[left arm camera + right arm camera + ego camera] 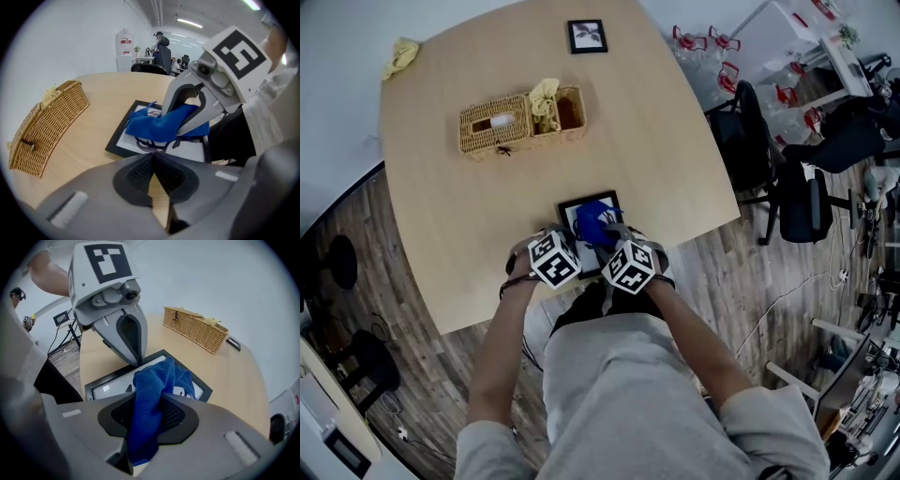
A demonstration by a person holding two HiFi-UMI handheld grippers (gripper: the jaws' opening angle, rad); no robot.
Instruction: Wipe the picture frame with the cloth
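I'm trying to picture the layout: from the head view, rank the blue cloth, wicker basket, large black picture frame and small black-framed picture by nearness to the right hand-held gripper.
1. Blue cloth, clamped in the right hand-held gripper.
2. Large black picture frame, directly beneath it.
3. Woven wicker basket, mid-table, leftward.
4. Small black-framed picture, at the far edge.

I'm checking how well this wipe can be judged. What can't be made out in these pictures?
Picture frame artwork: mostly under the blue cloth, every view.
Frame's near edge: head view, behind the marker cubes of left gripper and right gripper.
Dust or smears on the glass: too fine in any view.
Small far frame image: too small, head view.
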